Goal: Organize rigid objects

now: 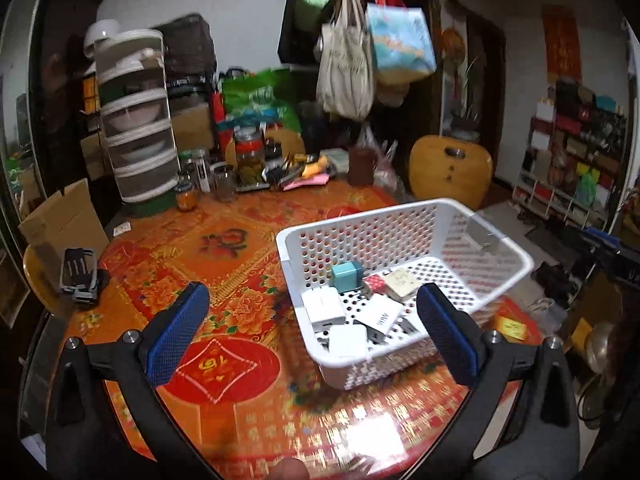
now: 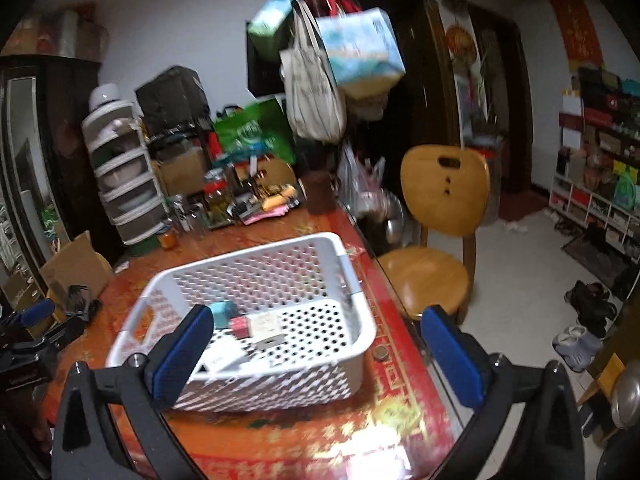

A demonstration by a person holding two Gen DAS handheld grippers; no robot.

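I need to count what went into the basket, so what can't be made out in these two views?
- Right wrist view: the near chargers in the white basket hide behind the right gripper's finger and basket wall.
- Left wrist view: the white chargers overlap; their count is unclear.
- Both views: motion blur; print on the small boxes is unreadable.

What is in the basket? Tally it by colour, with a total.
Basket contents, left wrist view:
White chargers: 3
Teal charger: 1
Red box: 1
Cream box: 1
Total: 6 clearly seen; more may lie hidden beneath.
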